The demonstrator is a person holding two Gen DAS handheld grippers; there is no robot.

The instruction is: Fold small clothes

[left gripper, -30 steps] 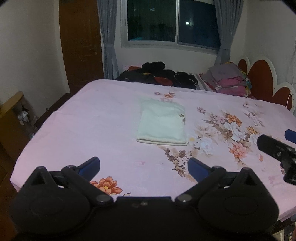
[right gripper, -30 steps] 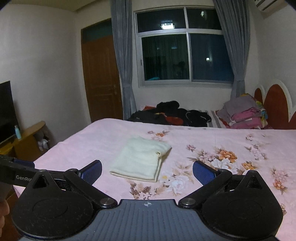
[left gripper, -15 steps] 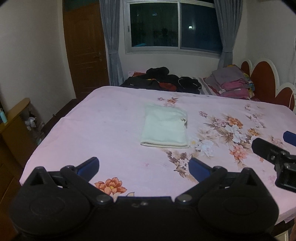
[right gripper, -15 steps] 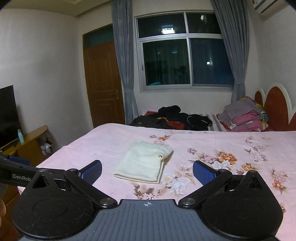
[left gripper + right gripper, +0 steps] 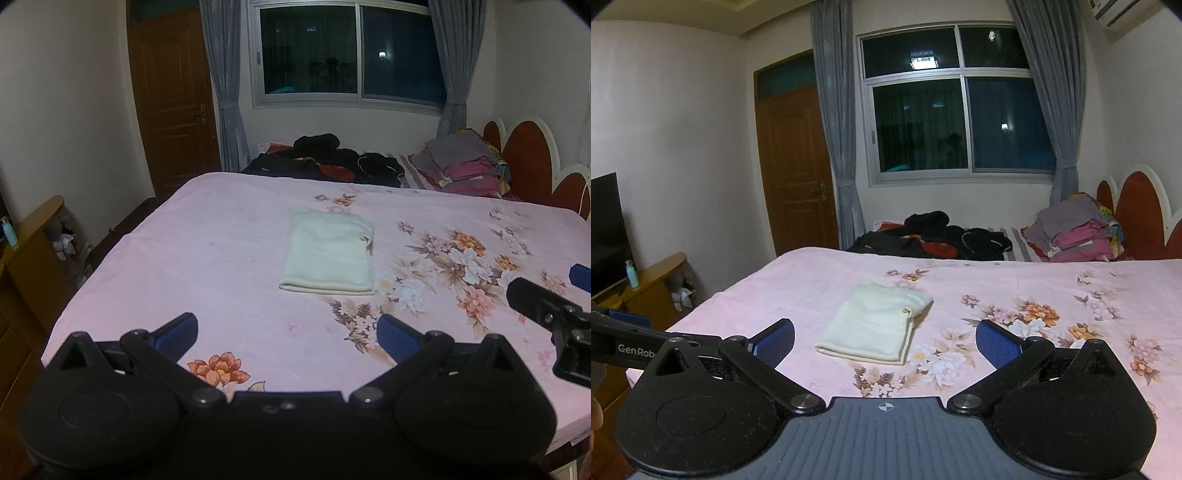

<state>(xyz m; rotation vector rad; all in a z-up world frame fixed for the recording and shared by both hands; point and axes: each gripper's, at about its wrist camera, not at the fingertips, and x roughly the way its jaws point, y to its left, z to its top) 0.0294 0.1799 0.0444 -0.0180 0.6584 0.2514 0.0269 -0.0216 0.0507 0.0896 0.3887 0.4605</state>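
Over the last second both cameras have drawn back and tilted up from the bed (image 5: 229,258): more of the door (image 5: 798,170), the window (image 5: 960,122) and the ceiling shows in the right wrist view than before, and the cream folded garment (image 5: 328,256) sits a little lower and smaller against the pink floral bedsheet. The garment itself has not shifted; it lies flat near the middle of the bed as a neat rectangle, its folded edge towards the cameras and a small doubled-over corner on its right side.

The left hand-held gripper (image 5: 288,328) is released, its blue pads spread wide with nothing between them, held over the near edge of the bed and well apart from the garment. The right hand-held gripper (image 5: 884,338) is likewise released and empty, also short of the garment.

Judging by the tidy shape and the retreat of both tools, this piece looks finished. The dark pile of clothes (image 5: 332,158) at the far side, beside a stack of folded clothes (image 5: 465,162) near the headboard (image 5: 524,147), is probably where the next item would come from
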